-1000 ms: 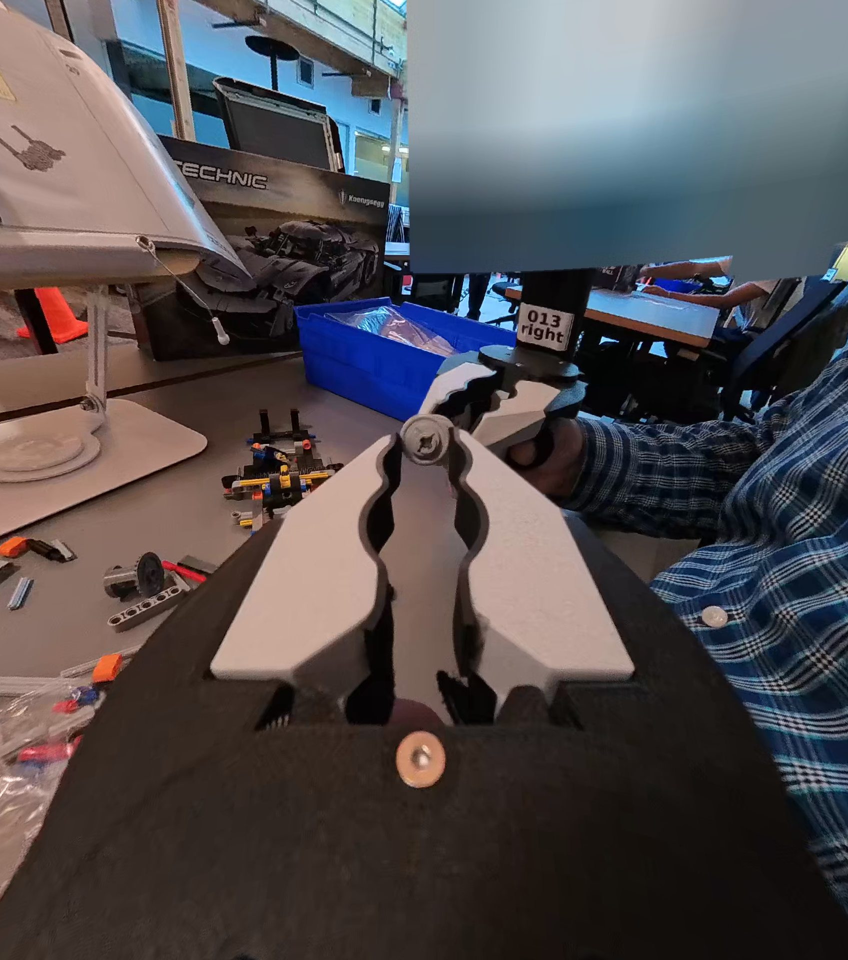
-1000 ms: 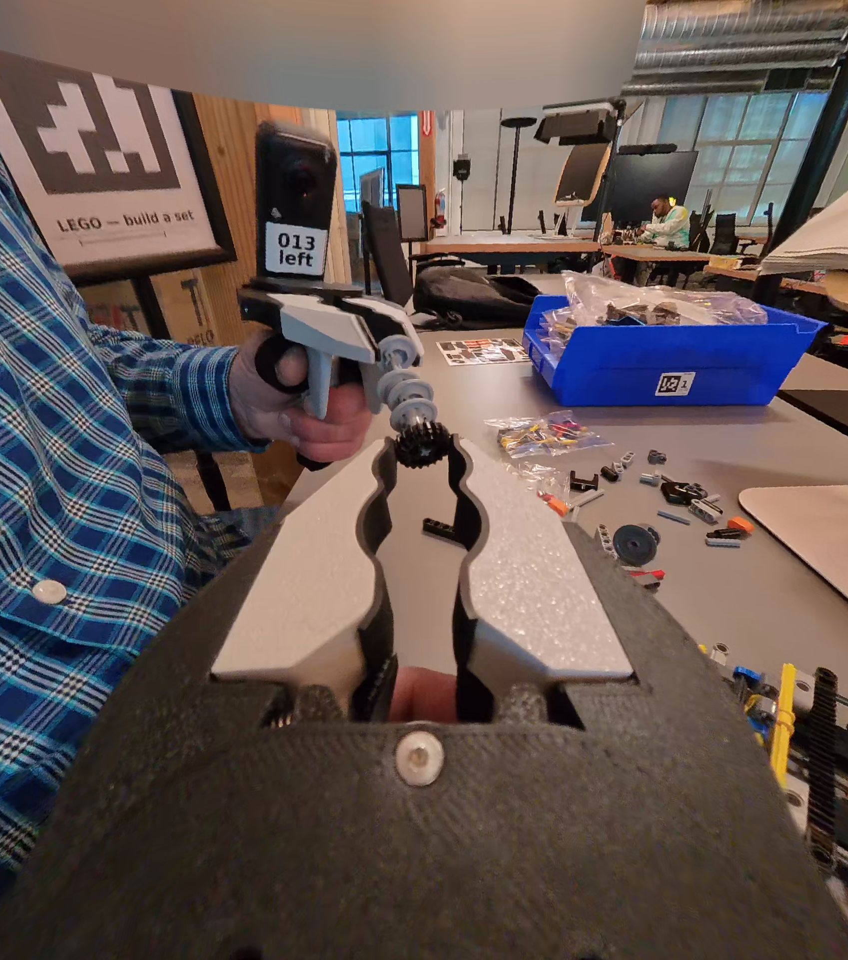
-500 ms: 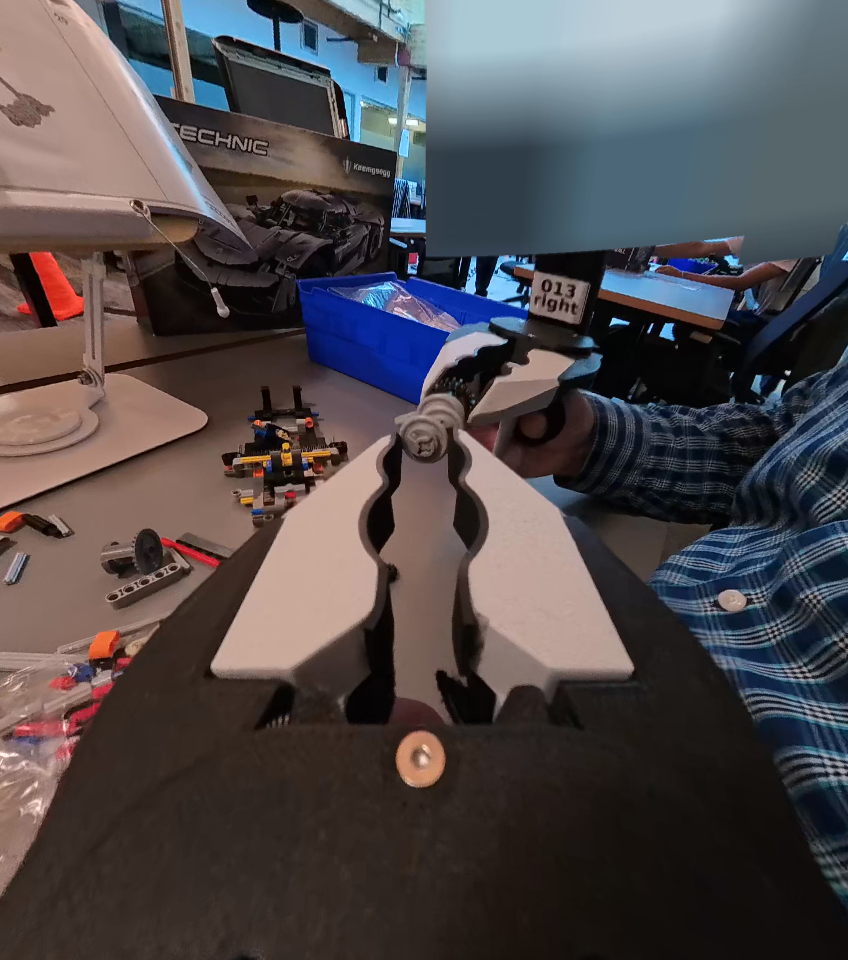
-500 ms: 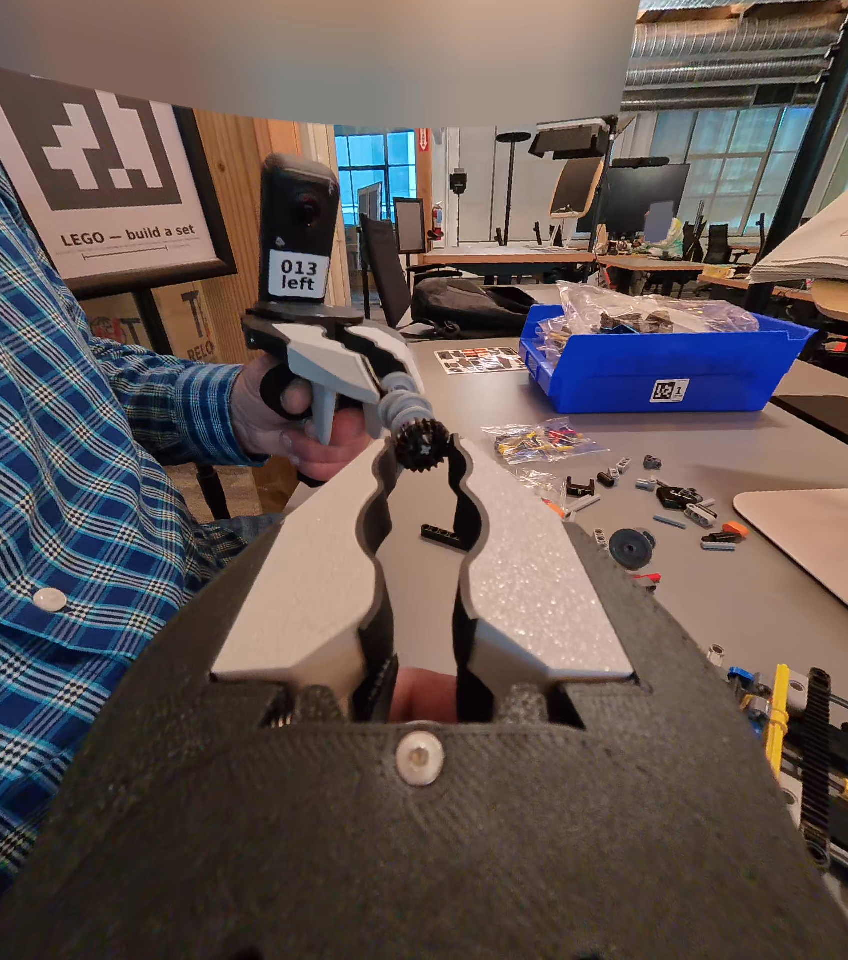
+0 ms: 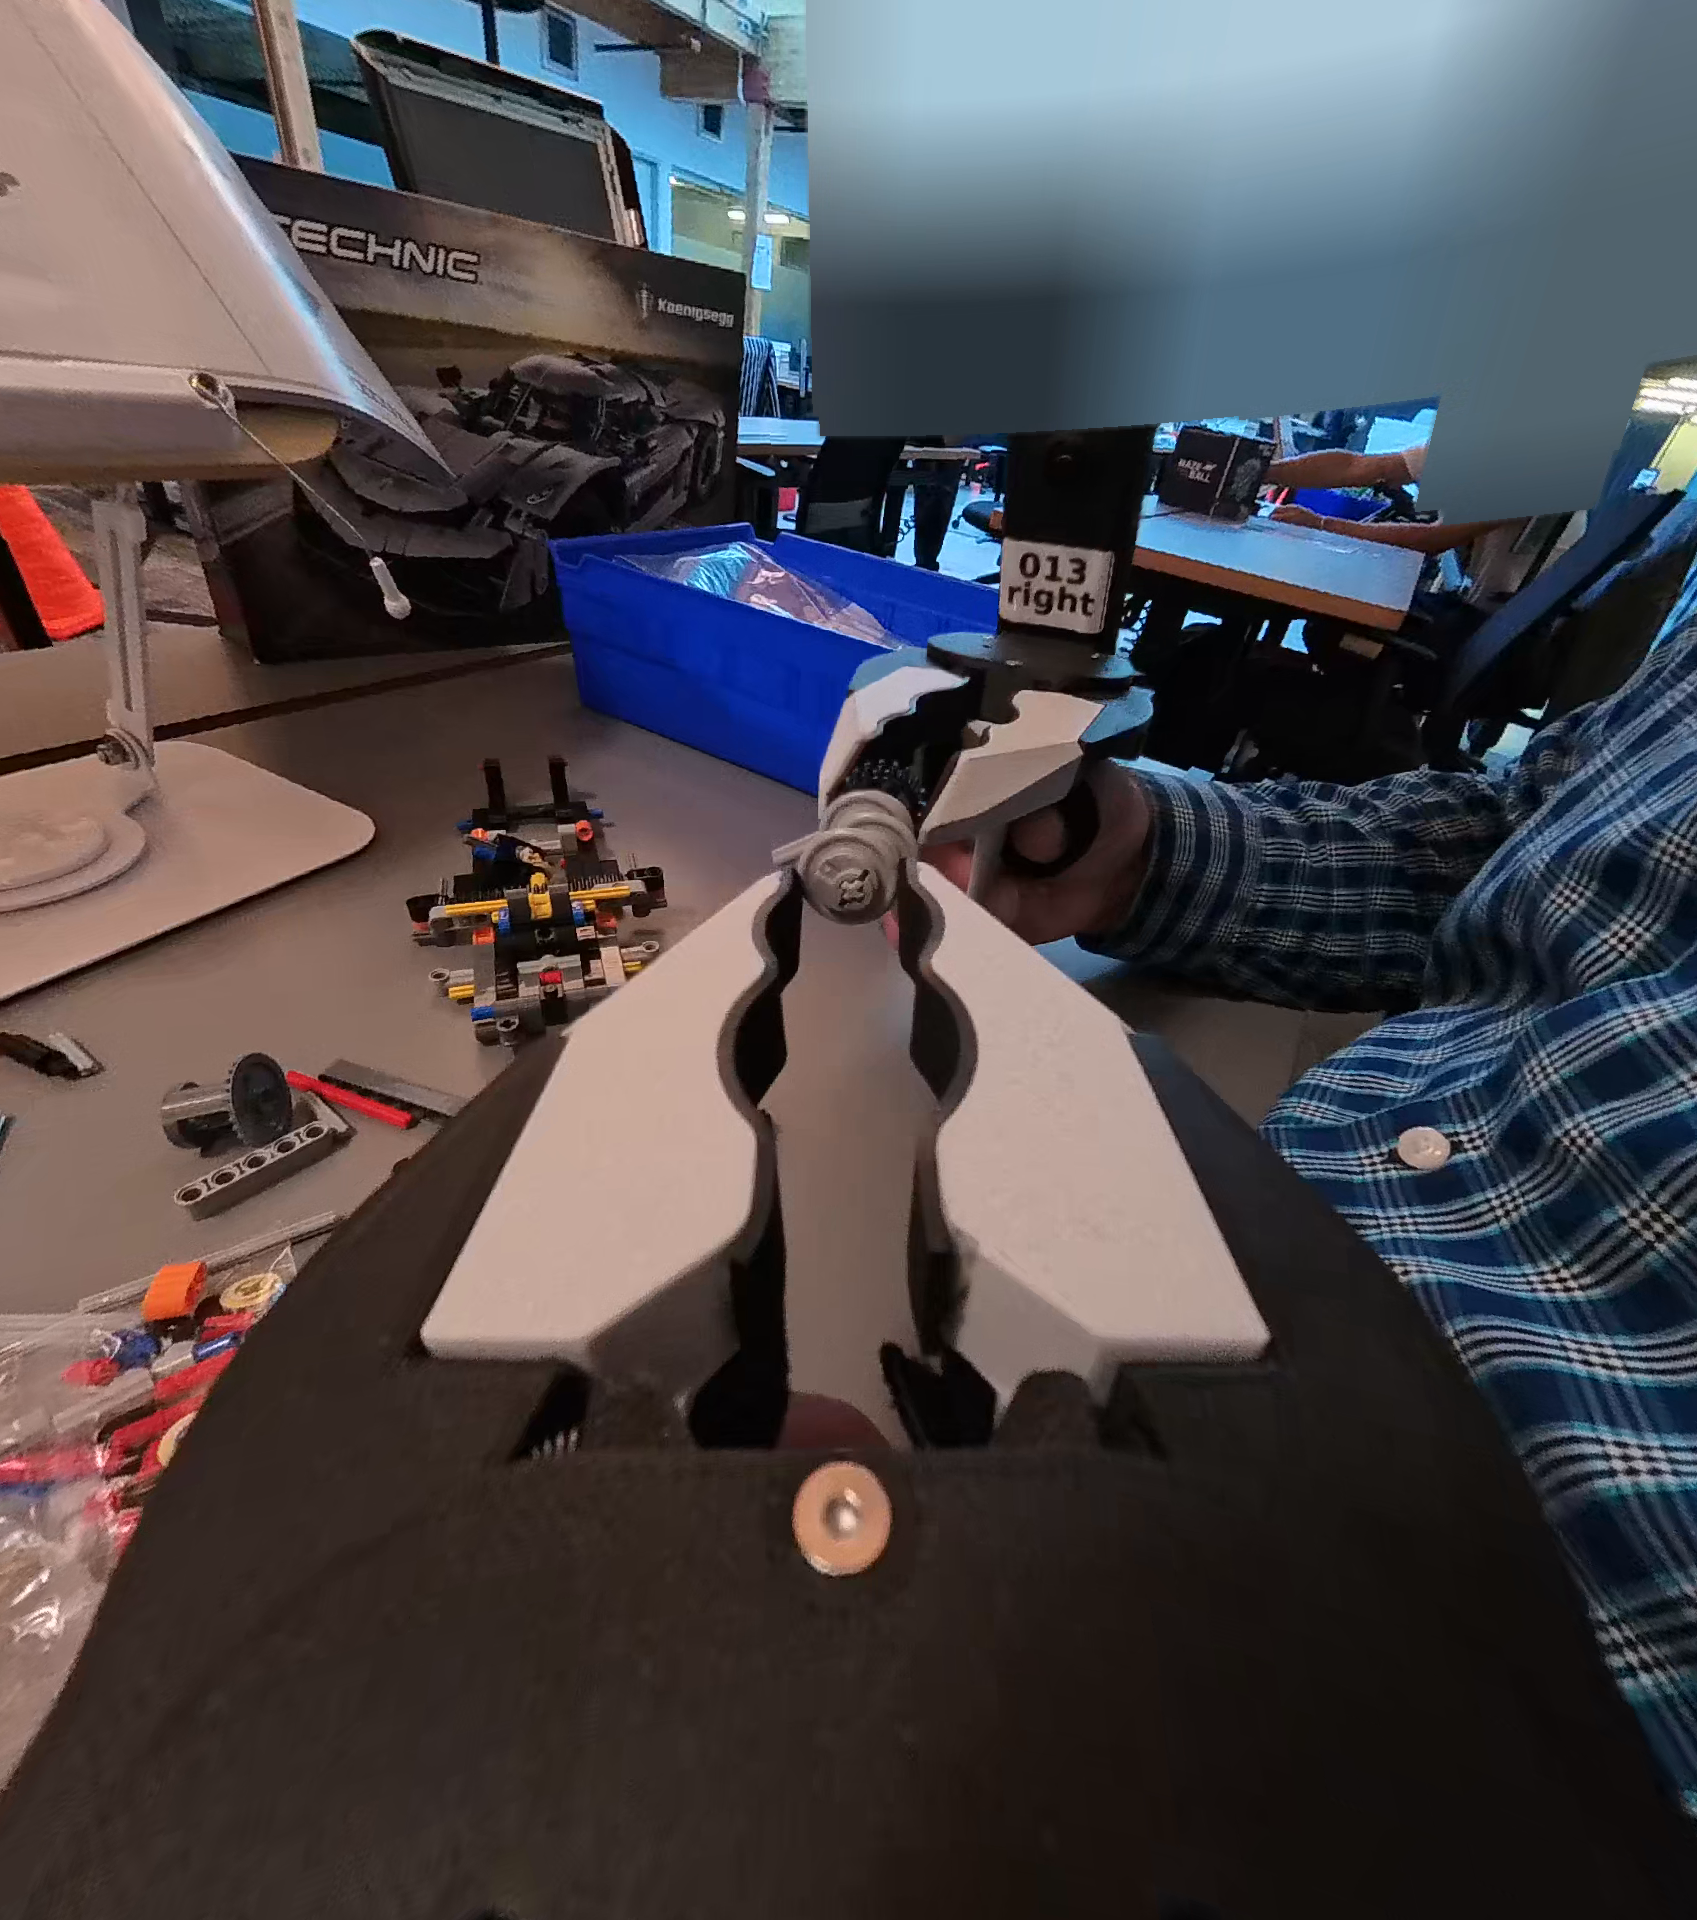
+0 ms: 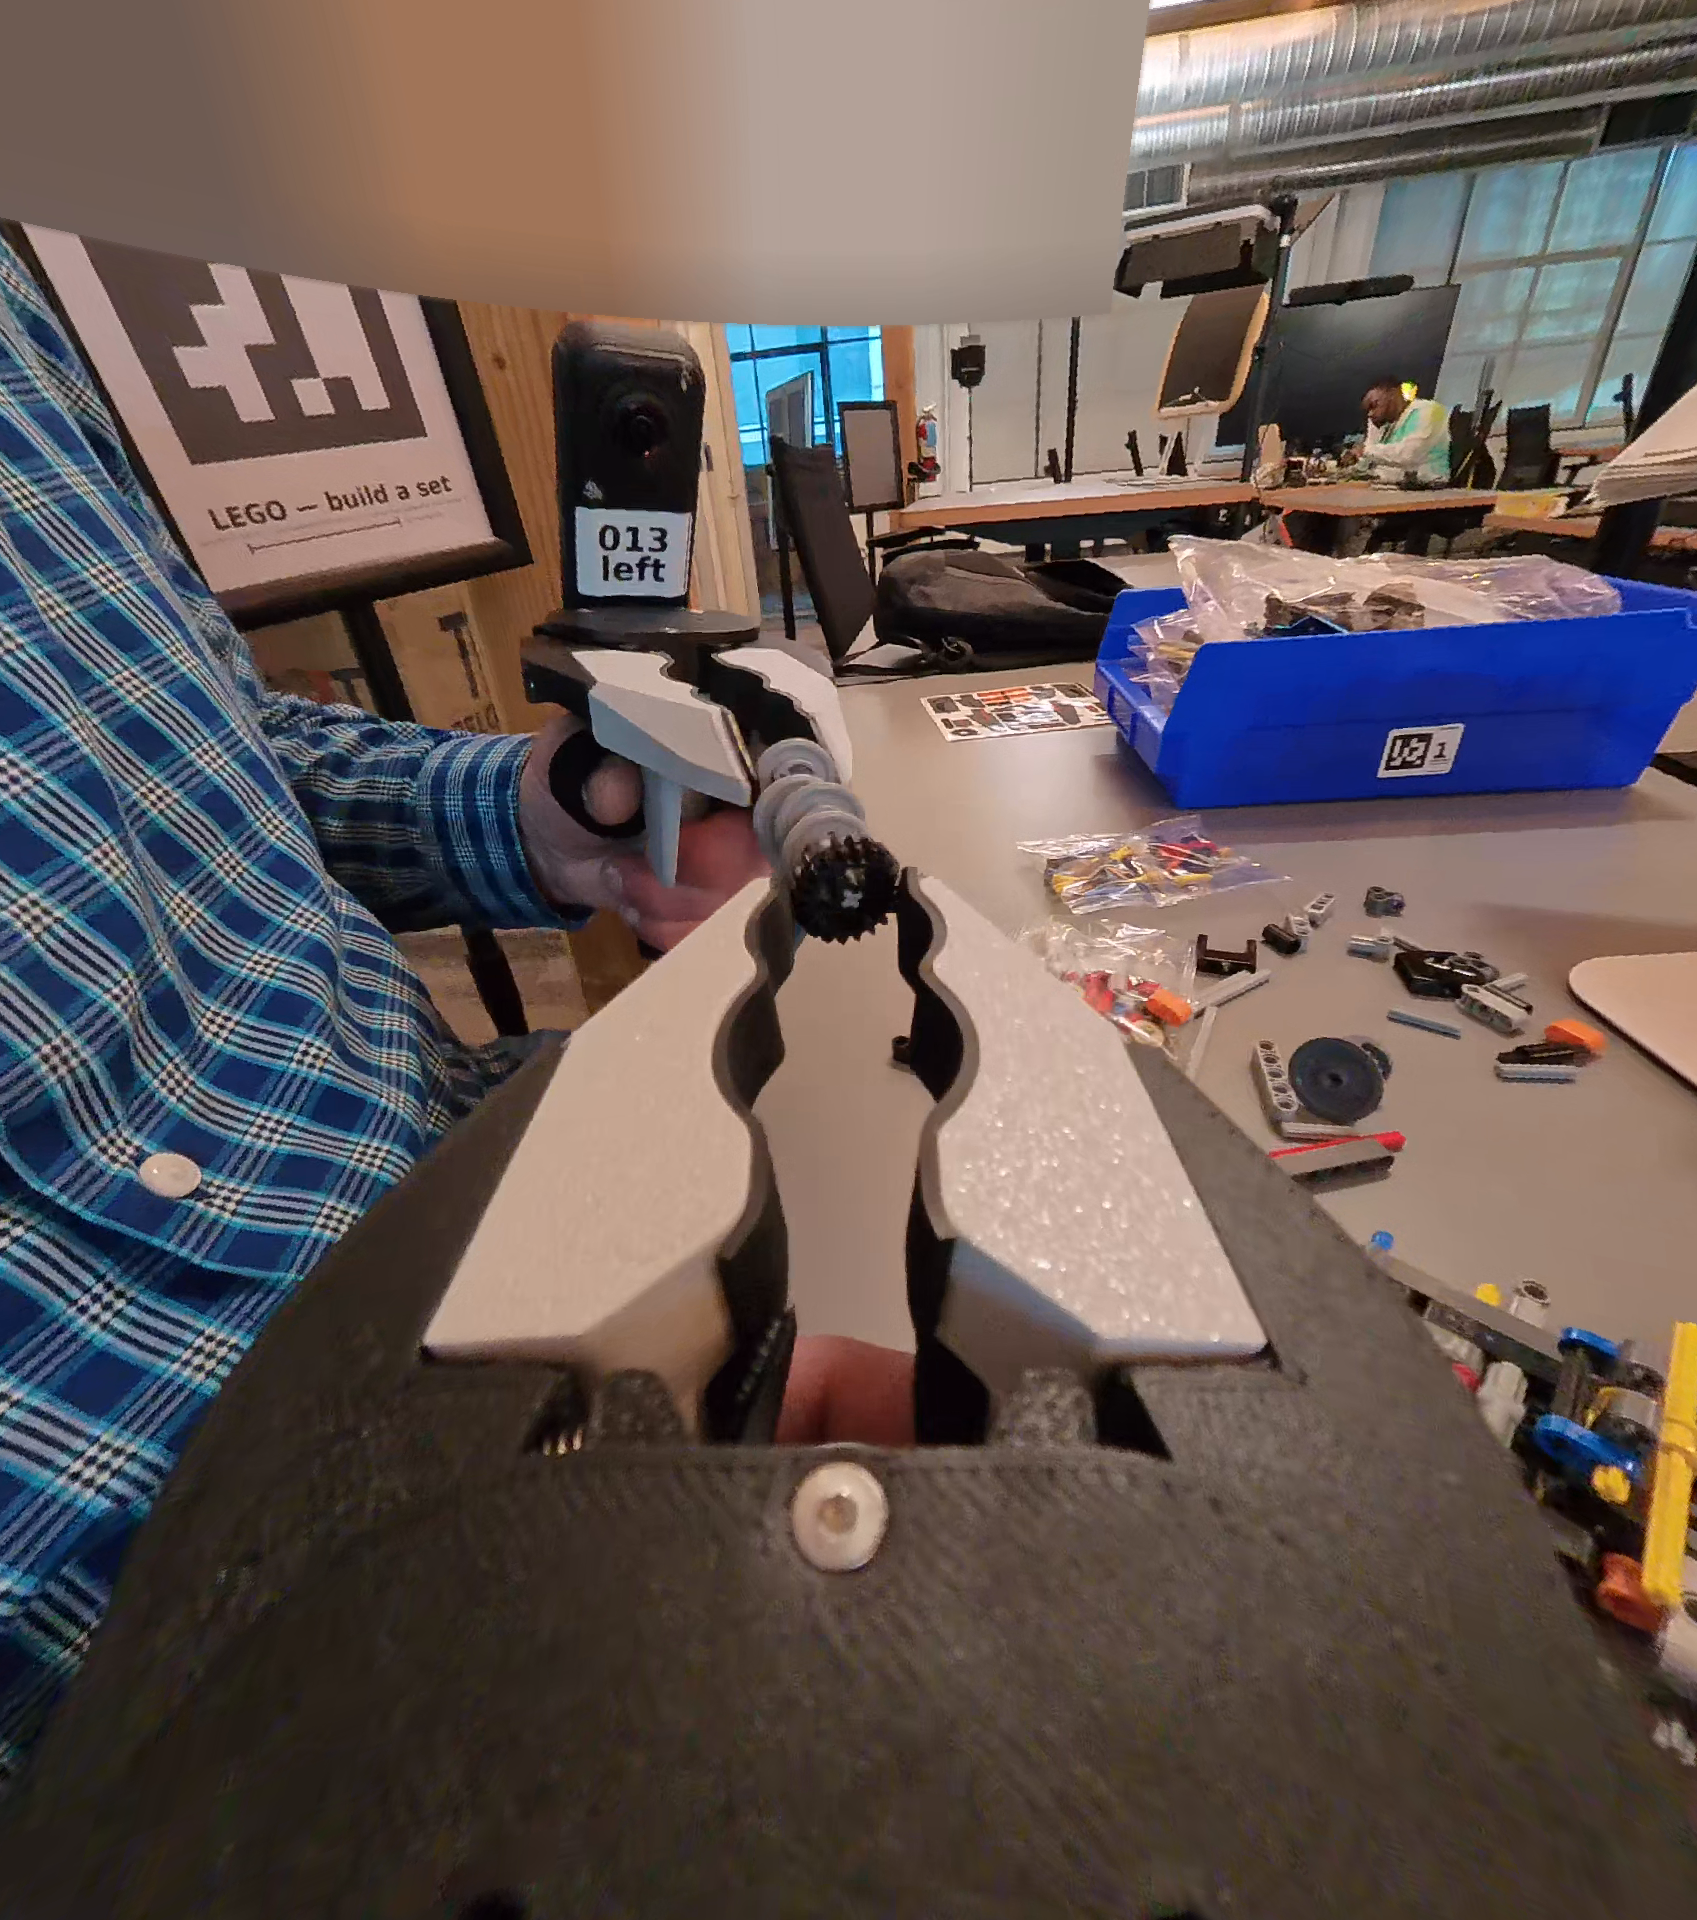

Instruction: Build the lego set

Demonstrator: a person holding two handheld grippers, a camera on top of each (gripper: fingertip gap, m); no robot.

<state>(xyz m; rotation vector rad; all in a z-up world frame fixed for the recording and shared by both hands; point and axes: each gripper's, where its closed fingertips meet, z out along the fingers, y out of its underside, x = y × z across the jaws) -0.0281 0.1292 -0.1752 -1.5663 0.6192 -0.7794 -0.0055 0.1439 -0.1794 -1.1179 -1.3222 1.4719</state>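
Both grippers hold one small axle assembly in the air between them, above the table's near edge. It is a row of grey bushes [image 6: 802, 800] with a black gear [image 6: 842, 888] at one end. My left gripper [image 5: 849, 894] is shut on the grey bush end [image 5: 849, 883]. My right gripper [image 6: 842, 896] is shut on the black gear. Each gripper also shows in the other's view, the right one [image 5: 911, 774] and the left one [image 6: 787, 748]. The partly built black, grey and yellow chassis [image 5: 537, 914] lies on the table. It also shows at the right edge of the right wrist view [image 6: 1654, 1455].
A blue bin [image 6: 1395, 696] of bagged parts stands at the back, next to the set's box [image 5: 532, 436]. An instruction booklet [image 5: 75, 260] sits on a white stand [image 5: 96, 831]. Loose parts [image 5: 252, 1122] and small bags [image 6: 1145, 862] lie scattered. A person's plaid sleeve [image 5: 1550, 1039] is close by. The tips of both grippers are at nearly the same place.
Both grippers stay shut on the assembly. It has tilted, so more of the grey bushes show, and the right gripper has shifted up and to the right in the left wrist view.
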